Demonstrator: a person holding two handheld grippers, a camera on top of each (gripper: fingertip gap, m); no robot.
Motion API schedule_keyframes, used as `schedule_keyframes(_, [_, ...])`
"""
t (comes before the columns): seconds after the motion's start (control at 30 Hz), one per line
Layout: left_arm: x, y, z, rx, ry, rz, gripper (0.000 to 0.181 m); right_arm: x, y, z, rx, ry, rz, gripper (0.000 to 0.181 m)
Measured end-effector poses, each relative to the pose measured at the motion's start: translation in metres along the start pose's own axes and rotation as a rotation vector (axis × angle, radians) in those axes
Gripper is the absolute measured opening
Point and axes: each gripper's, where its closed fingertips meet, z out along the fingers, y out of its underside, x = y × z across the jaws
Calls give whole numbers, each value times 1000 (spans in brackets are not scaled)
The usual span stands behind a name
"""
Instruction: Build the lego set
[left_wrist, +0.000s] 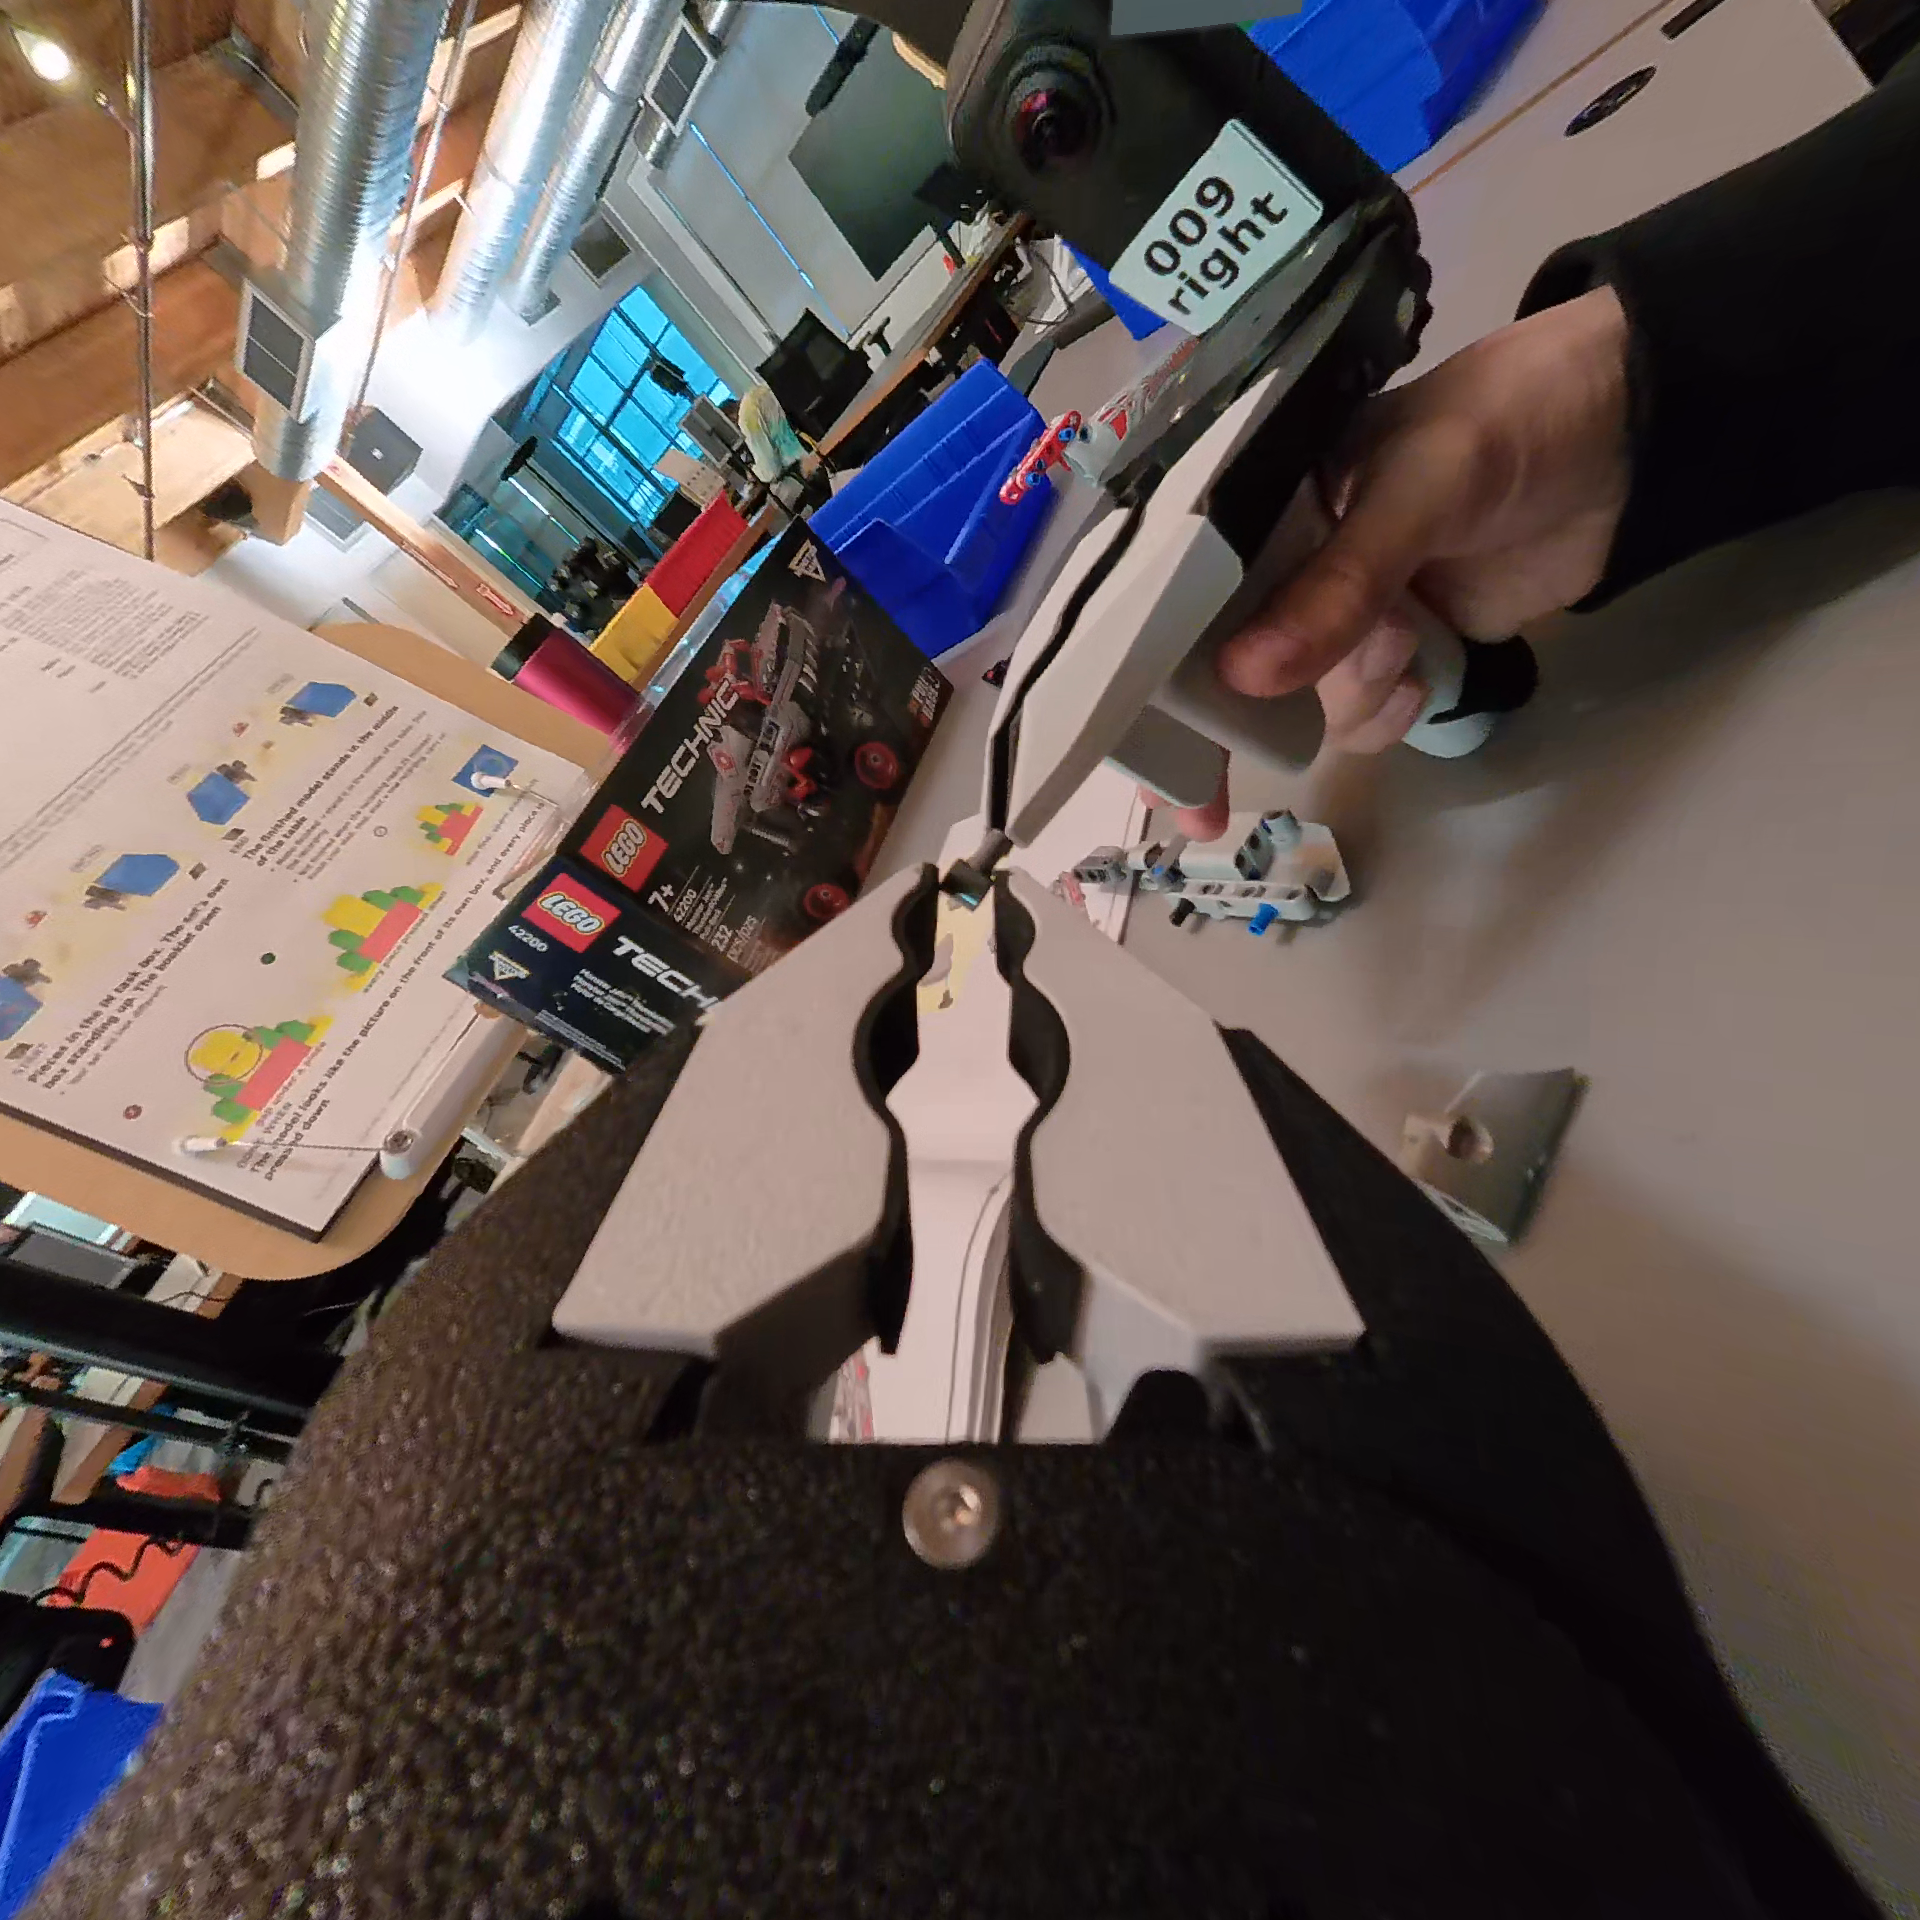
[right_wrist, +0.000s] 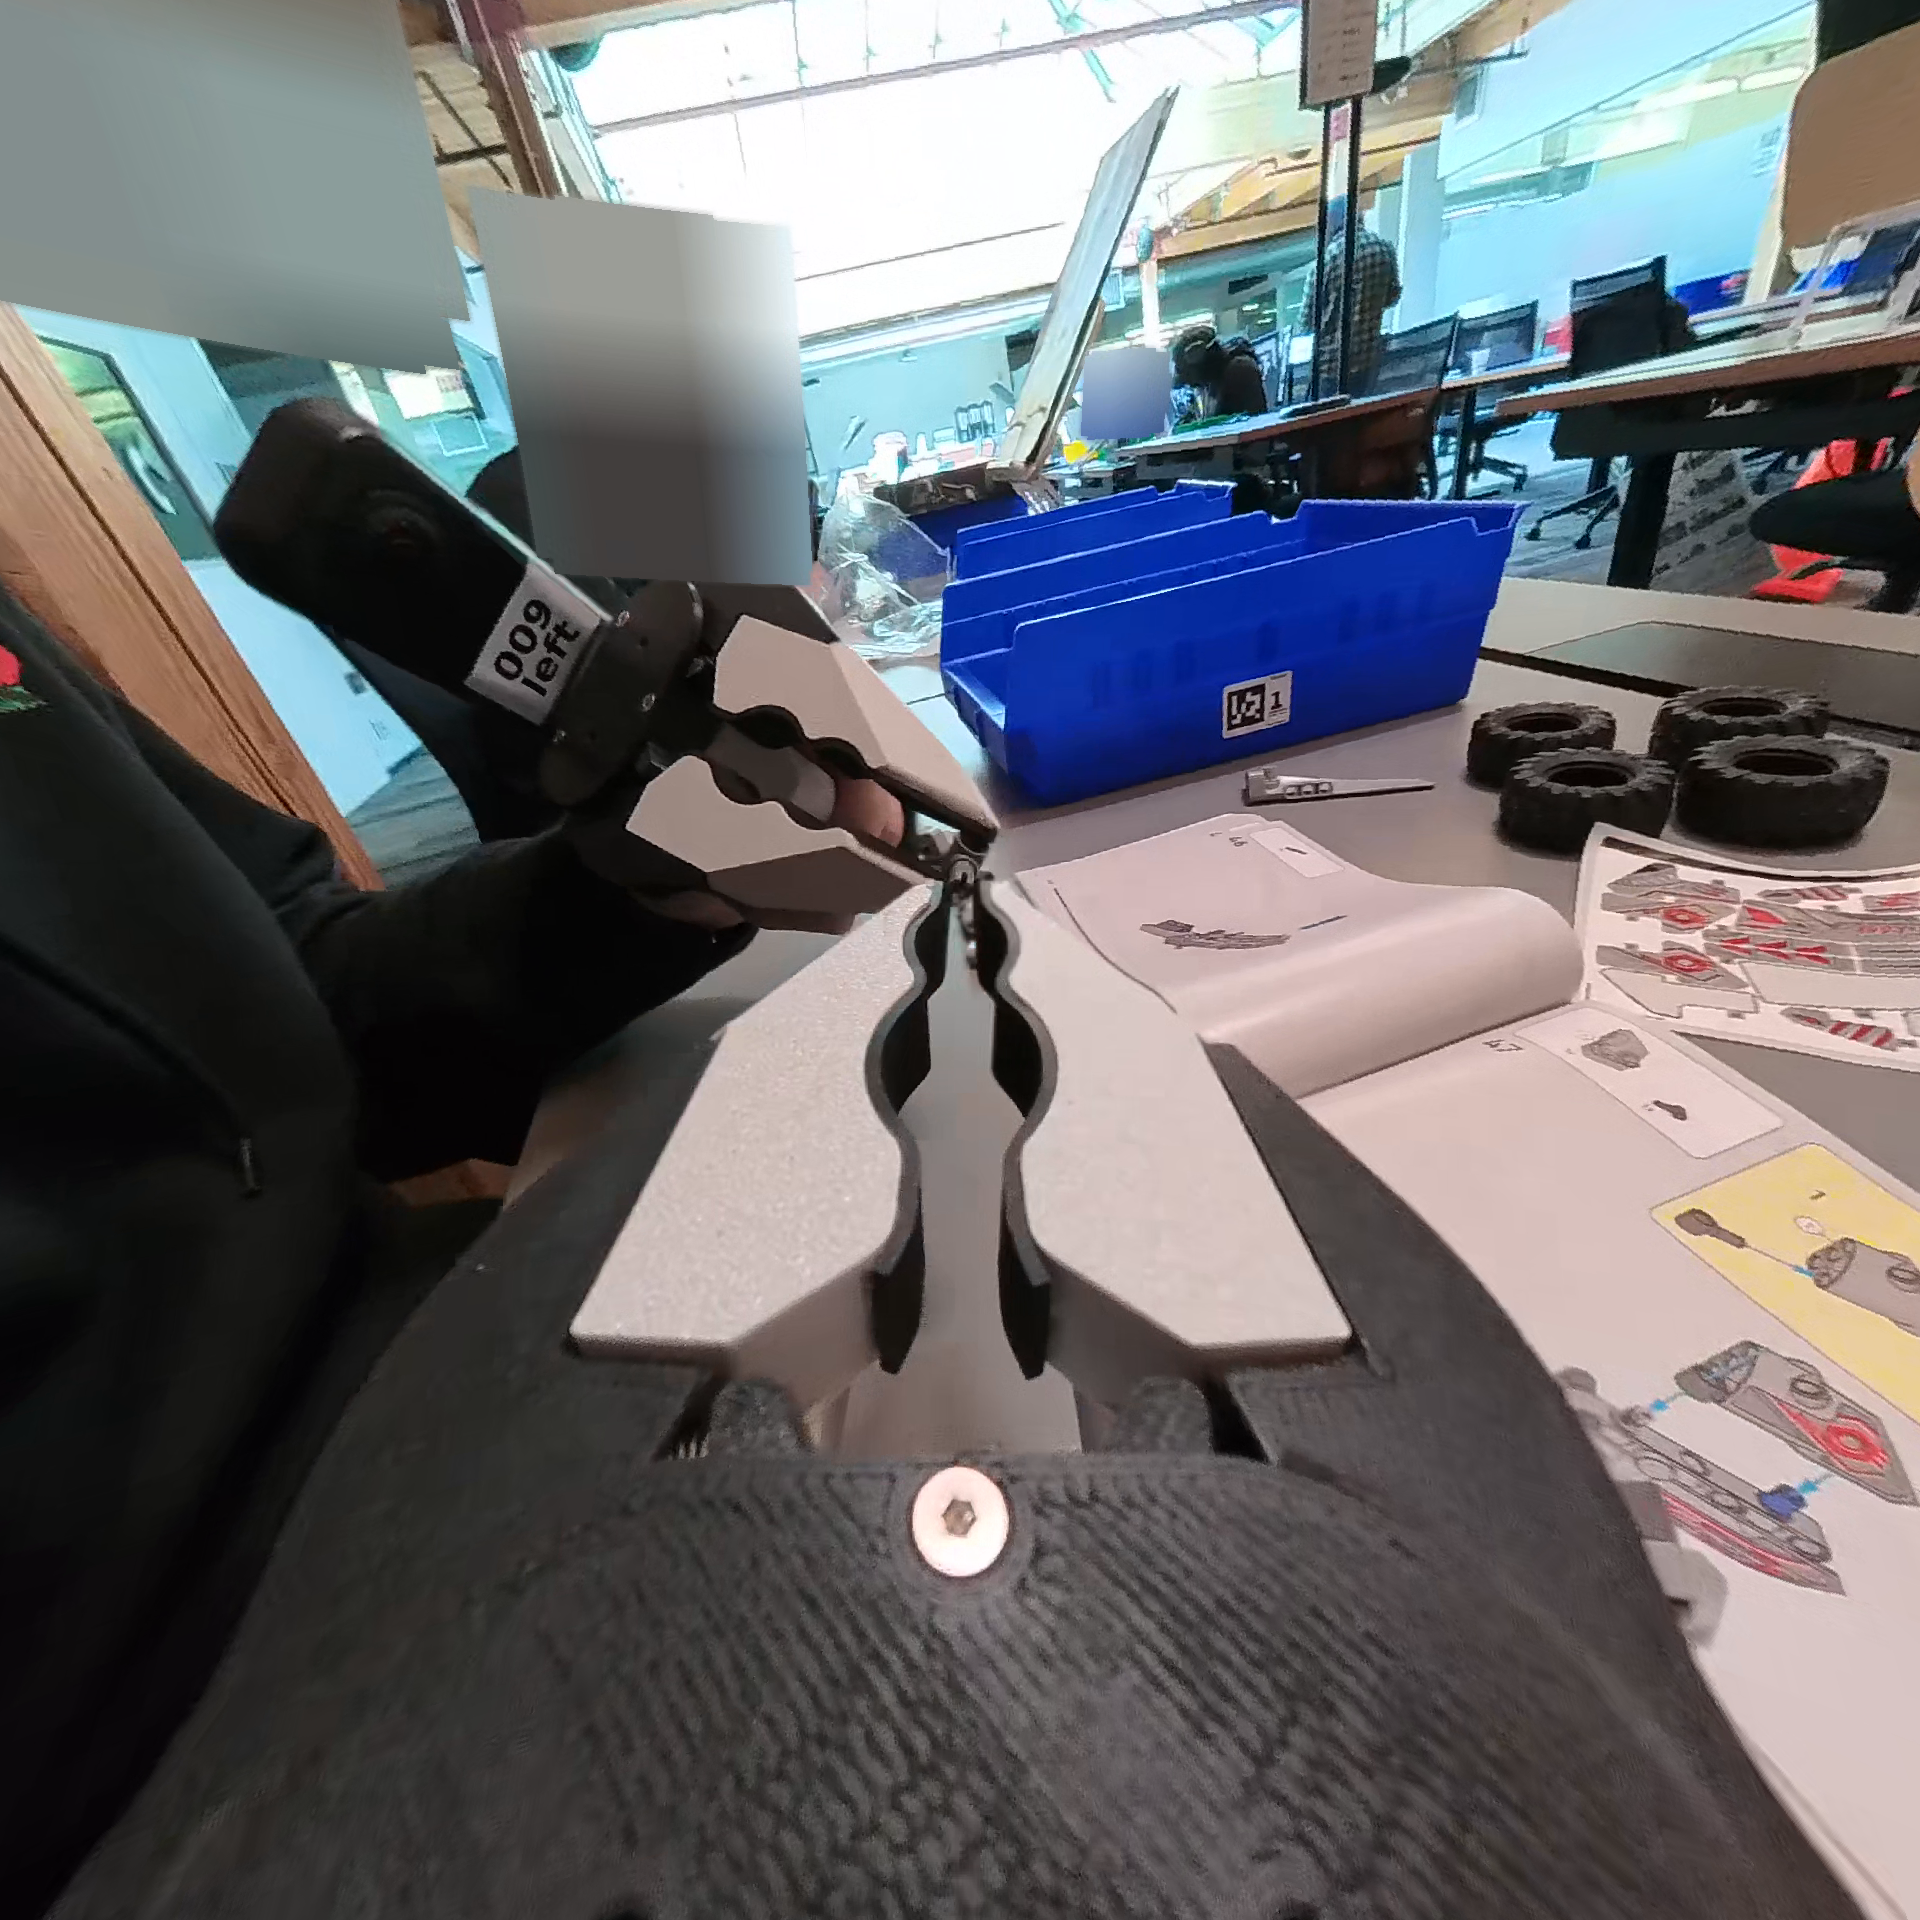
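Observation:
My two grippers meet tip to tip above the table. In the left wrist view, my left gripper (left_wrist: 966, 883) is shut on a small dark Lego piece (left_wrist: 966, 894). The right gripper (left_wrist: 992, 831) comes in from the upper right, shut on a small grey pin (left_wrist: 987, 850) that touches the dark piece. In the right wrist view, my right gripper (right_wrist: 966, 896) pinches a small dark part (right_wrist: 972, 930), and the left gripper (right_wrist: 961, 831) comes in from the left, closed against it. A white part-built Lego assembly (left_wrist: 1236, 868) lies on the table beyond the tips.
A Lego box (left_wrist: 727, 790) and a board with a printed sheet (left_wrist: 208, 883) stand at the left. Blue bins (right_wrist: 1226, 644), several black tyres (right_wrist: 1683, 769), a grey wedge piece (right_wrist: 1330, 787), the open booklet (right_wrist: 1351, 956) and a sticker sheet (right_wrist: 1766, 935) lie on the table. A grey plate (left_wrist: 1496, 1143) lies nearby. Less than 4 cm separates the two grippers' tips.

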Motion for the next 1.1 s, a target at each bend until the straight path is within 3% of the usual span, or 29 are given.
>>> schedule_keyframes(0.03, [-1,-1,0,3,-6,7,8,0,-1,0,7,-2,10,3])
schedule_keyframes(0.33, [-1,-1,-1,0,-16,34,8,-2,-6,0,52,-33,77,8])
schedule_keyframes(0.67, [3,-3,-1,12,6,20,8,-4,-1,1,4,-8,-20,3])
schedule_keyframes(0.77, [9,-4,-5,37,103,-122,11,-6,1,1,-19,-9,-82,3])
schedule_keyframes(0.87, [11,-8,-11,115,218,-387,15,-16,0,2,-16,-48,-135,3])
schedule_keyframes(1.03, [3,-30,-24,342,315,-651,3,-25,-6,3,17,-68,-201,3])
schedule_keyframes(1.1, [4,-33,-25,373,344,-695,1,-28,-11,3,47,-86,-190,3])
